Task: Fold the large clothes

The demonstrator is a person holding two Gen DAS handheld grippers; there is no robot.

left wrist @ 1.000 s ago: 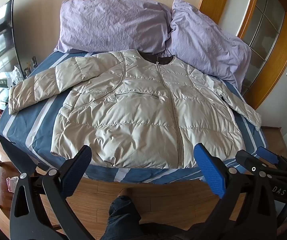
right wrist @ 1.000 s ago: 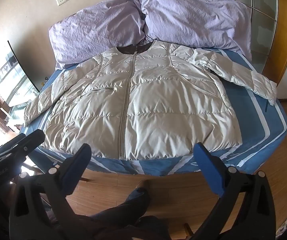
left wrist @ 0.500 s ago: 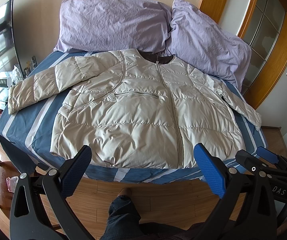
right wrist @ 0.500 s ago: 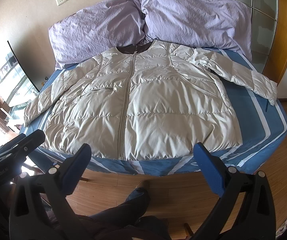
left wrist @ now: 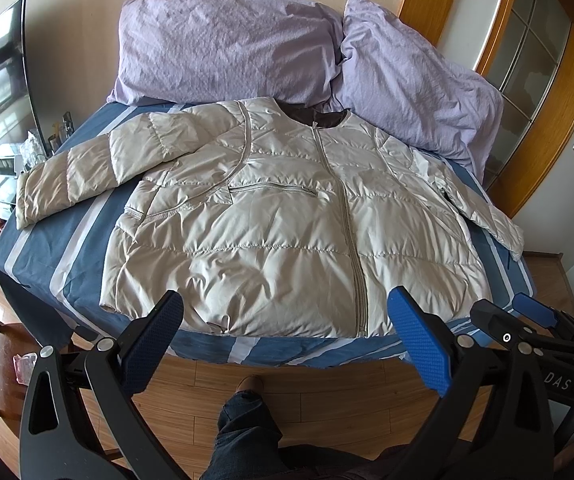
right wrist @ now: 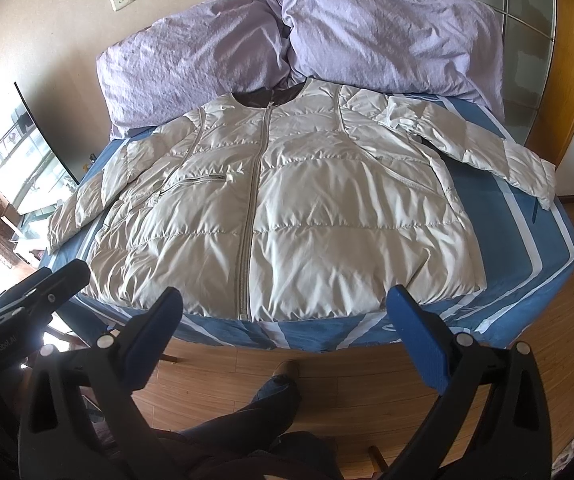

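Almost nothing has moved over the last second: the padded jacket (left wrist: 287,220) lies where it lay before, and both views sit at practically the same place and angle, apart from a very slight drift in the left wrist view. That says the fold has not begun; I judge this a pause to line up before the first reach.

In the left wrist view the jacket is spread flat, front up and zipped, on the bed (left wrist: 39,248), collar at 12 o'clock against the two lilac pillows (left wrist: 227,40), hem at 6 o'clock along the near edge of the mattress. One sleeve (left wrist: 83,176) runs out towards 9 o'clock over the striped blue cover; the other sleeve (left wrist: 483,208) slants towards 3 o'clock, its cuff close to the side edge.

The left claw (left wrist: 287,344) hangs short of the hem, over the wooden floor (left wrist: 327,392), jaws spread wide and nothing between them. The right claw (right wrist: 285,342) stands likewise in its own view: wide apart, empty, clear of the cloth. The person's leg (left wrist: 247,432) shows below, at the foot of the bed.

With both sleeves laid out and the body smooth, the likely first step is to bring a sleeve across the chest. The shell looks slick and puffy, so a shallow pinch may slip and a fold may spring open again.
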